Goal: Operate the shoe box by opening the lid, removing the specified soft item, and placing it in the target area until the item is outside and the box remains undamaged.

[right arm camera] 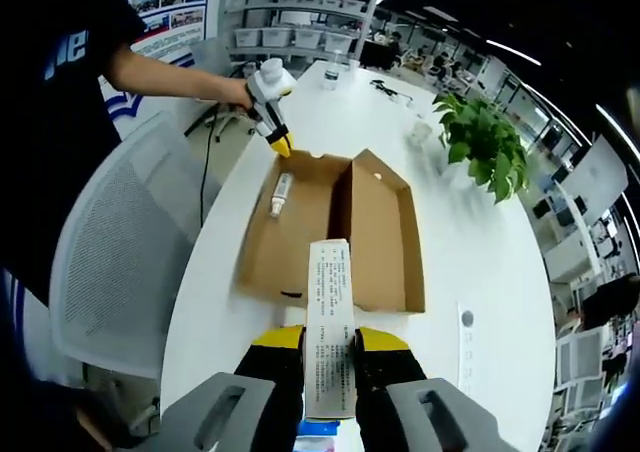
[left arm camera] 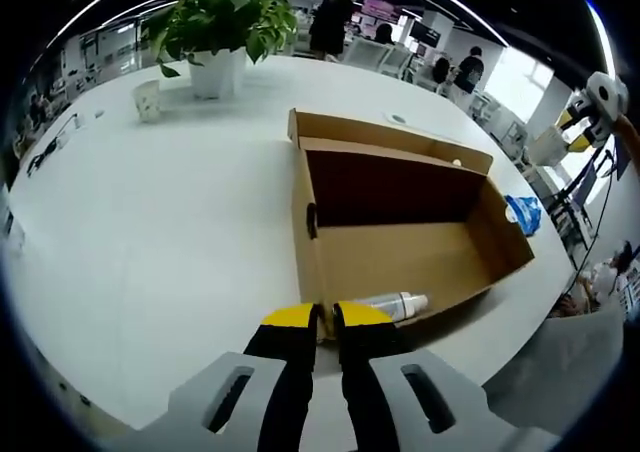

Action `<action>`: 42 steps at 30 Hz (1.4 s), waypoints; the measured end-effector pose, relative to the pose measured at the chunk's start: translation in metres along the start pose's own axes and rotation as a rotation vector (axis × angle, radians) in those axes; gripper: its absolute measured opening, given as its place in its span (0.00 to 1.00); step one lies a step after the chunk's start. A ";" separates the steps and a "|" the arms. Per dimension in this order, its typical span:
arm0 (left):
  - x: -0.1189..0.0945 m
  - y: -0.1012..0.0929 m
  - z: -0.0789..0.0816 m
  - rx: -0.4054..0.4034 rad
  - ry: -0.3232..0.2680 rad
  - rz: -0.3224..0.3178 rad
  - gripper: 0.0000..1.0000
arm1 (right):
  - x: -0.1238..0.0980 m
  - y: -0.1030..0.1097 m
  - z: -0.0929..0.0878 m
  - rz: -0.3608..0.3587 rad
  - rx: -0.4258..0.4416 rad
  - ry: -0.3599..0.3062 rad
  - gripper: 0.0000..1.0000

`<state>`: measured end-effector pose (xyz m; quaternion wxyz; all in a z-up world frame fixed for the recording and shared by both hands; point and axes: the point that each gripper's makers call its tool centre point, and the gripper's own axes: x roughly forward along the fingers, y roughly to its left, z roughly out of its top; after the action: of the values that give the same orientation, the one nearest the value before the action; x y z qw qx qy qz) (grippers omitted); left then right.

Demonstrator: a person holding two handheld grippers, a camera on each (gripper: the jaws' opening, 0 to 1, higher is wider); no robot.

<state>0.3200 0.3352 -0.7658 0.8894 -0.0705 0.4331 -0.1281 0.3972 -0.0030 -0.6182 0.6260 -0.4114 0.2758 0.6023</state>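
Right gripper view: unreadable printed leaflet (right arm camera: 329, 327)

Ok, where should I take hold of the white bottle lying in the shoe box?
Grip the white bottle across the middle of its round body, coming straight down from above. It lies flat on the shoe box floor close along one wall, so sideways approaches look blocked.

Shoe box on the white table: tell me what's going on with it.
A person works the open shoe box with two handheld grippers. The left gripper is shut at the box's near wall, beside a white spray bottle lying inside. The right gripper holds a printed white carton clear of the box.
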 end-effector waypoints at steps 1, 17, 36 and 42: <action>0.000 0.000 0.000 0.000 0.001 0.000 0.05 | -0.001 -0.001 -0.004 0.000 0.004 0.005 0.14; 0.000 0.000 0.000 0.011 0.007 0.000 0.06 | -0.008 -0.013 -0.058 -0.019 0.004 0.071 0.15; 0.000 0.000 0.000 0.008 0.005 0.009 0.05 | -0.006 -0.030 -0.126 -0.038 0.034 0.146 0.15; 0.000 0.000 0.000 0.000 -0.004 0.011 0.05 | 0.001 -0.032 -0.152 -0.043 0.058 0.178 0.15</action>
<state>0.3206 0.3355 -0.7659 0.8908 -0.0682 0.4319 -0.1232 0.4520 -0.1290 -0.6909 0.6235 -0.4508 0.3388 0.5415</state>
